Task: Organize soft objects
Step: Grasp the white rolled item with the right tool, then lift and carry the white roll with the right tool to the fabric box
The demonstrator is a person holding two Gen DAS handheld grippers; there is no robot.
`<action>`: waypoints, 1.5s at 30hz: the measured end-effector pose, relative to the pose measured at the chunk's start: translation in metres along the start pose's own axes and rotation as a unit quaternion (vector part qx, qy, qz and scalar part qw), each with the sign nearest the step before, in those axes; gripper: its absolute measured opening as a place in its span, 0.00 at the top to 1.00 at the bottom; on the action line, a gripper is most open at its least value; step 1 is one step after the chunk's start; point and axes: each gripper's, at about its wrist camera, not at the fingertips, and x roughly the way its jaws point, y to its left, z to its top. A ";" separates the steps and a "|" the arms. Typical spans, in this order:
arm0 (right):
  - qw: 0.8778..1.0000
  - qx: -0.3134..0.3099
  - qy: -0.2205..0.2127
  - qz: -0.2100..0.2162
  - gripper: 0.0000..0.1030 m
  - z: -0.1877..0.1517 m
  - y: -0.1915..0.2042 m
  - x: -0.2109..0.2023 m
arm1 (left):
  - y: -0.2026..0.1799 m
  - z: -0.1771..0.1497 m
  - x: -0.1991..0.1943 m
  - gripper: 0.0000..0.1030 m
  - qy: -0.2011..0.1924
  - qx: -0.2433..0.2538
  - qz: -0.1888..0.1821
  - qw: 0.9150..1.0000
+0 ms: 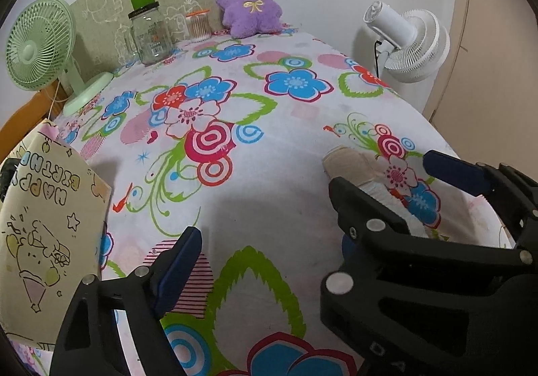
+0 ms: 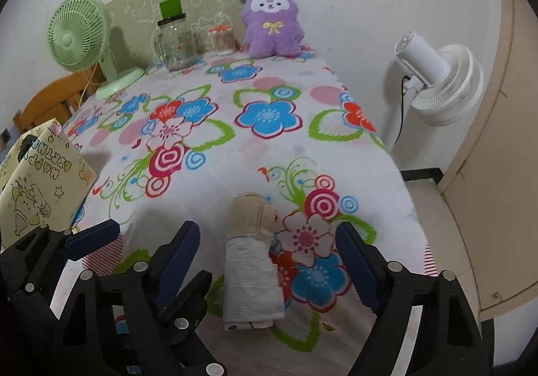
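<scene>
A rolled soft bundle (image 2: 250, 261), beige at its far end and white at its near end, lies on the flowered tablecloth (image 2: 208, 194). My right gripper (image 2: 267, 228) is open, one blue-padded finger on each side of the roll with a gap at both pads. In the left wrist view the roll (image 1: 349, 162) shows between the right gripper's (image 1: 383, 171) fingers. My left gripper (image 1: 265, 241) is open over bare cloth just left of it, holding nothing. A purple plush animal (image 1: 248, 4) sits upright against the back wall. A paper birthday bag (image 1: 50, 224) stands at the left edge.
At the back left stand a green desk fan (image 1: 37, 43), a glass jar (image 1: 151, 36) with a green lid and a small tub of cotton swabs (image 1: 198, 26). A white floor fan (image 2: 437, 83) stands beyond the table's right edge, near a beige door (image 2: 504, 140).
</scene>
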 end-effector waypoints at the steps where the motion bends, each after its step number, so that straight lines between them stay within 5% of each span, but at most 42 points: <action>1: 1.000 0.000 0.002 0.000 0.21 -0.001 0.000 0.001 | 0.000 -0.001 0.001 0.16 0.001 0.001 -0.001 1.000; 7: 1.000 0.011 0.020 0.006 0.40 -0.003 -0.001 0.008 | 0.000 -0.002 0.000 0.17 -0.002 0.001 -0.003 1.000; 9: 0.999 0.019 0.030 0.017 0.54 -0.004 -0.002 0.010 | 0.000 -0.002 0.000 0.18 -0.003 0.001 -0.001 1.000; 17: 0.999 0.014 0.032 0.015 0.76 -0.007 0.002 0.008 | 0.000 -0.005 -0.002 0.19 -0.005 0.004 0.004 1.000; 45: 1.000 0.000 -0.005 0.012 0.78 0.003 0.034 -0.044 | 0.026 -0.008 -0.055 0.20 -0.046 -0.005 -0.007 0.999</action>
